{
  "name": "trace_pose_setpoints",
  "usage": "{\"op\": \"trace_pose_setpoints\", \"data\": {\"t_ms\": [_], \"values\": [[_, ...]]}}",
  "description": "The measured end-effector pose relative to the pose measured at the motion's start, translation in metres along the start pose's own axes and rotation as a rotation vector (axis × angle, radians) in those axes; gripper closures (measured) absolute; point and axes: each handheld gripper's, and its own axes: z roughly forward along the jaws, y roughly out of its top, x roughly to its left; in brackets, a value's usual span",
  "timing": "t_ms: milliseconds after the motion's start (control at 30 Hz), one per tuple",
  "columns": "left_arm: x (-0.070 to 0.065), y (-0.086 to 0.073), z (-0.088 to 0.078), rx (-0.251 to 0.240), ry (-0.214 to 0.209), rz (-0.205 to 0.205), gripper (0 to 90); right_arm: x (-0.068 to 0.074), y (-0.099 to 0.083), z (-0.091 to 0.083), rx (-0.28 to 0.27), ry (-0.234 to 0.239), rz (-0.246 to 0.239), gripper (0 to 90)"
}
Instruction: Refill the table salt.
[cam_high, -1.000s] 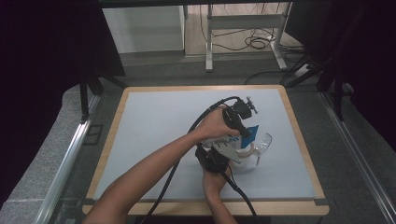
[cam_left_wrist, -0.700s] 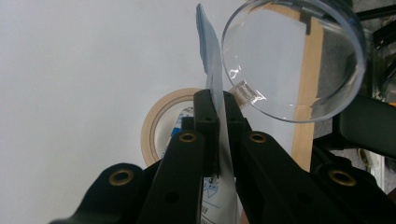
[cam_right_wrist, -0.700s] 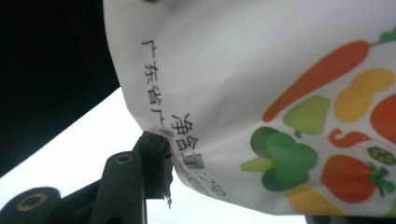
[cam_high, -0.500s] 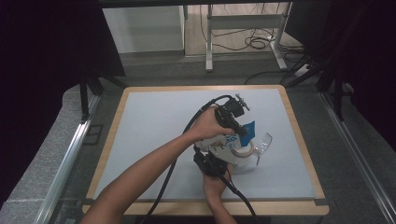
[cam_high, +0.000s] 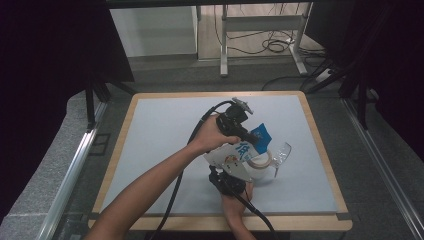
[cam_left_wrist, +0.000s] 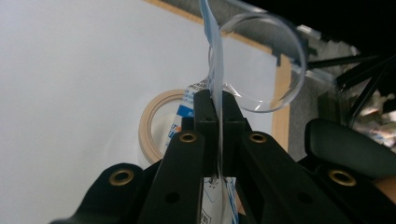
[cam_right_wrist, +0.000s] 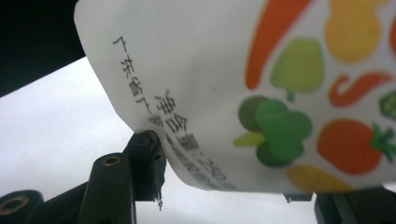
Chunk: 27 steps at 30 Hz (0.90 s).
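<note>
A white and blue pouch (cam_high: 239, 152) printed with vegetables hangs tilted over the mat. My left gripper (cam_high: 248, 136) is shut on its thin upper edge (cam_left_wrist: 215, 88), held from the left by a hand (cam_high: 212, 136). Below the pouch lies a roll of beige tape (cam_high: 261, 161), and a clear glass bowl (cam_high: 281, 152) stands just right of it. In the left gripper view the tape roll (cam_left_wrist: 150, 122) and the bowl's rim (cam_left_wrist: 275, 58) sit beyond the jaws. My right gripper (cam_right_wrist: 223, 179) stands with its jaws wide apart, the pouch's printed face (cam_right_wrist: 261, 93) draped over their tips.
The grey mat (cam_high: 165, 135) sits in a wooden frame (cam_high: 120, 145). Black cables (cam_high: 177, 195) trail from both grippers toward the near edge. Table legs and floor cables (cam_high: 272, 45) lie beyond the far edge.
My left gripper has drawn the pouch's top a little up and to the left. The right gripper has stayed in place under the pouch.
</note>
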Motion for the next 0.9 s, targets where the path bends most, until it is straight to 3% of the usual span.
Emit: {"op": "trace_pose_setpoints", "data": {"t_ms": [167,300,467,667,900], "values": [[0.001,-0.011,-0.008,-0.057,-0.002,-0.010,89.7,-0.001,-0.003,-0.006,0.024,0.038,-0.029,41.3],[0.003,-0.021,-0.015,-0.117,-0.006,-0.035,89.8,-0.008,-0.007,-0.011,0.029,0.108,-0.011,38.2],[0.010,-0.035,-0.028,-0.203,-0.004,-0.062,89.8,-0.021,-0.011,-0.022,0.034,0.162,-0.003,36.9],[0.012,-0.054,-0.050,-0.306,0.010,-0.090,89.8,-0.031,-0.016,-0.037,0.029,0.178,-0.034,36.9],[0.014,-0.087,-0.077,-0.420,0.020,-0.124,89.8,-0.042,-0.018,-0.054,0.016,0.185,-0.049,36.9]]}}
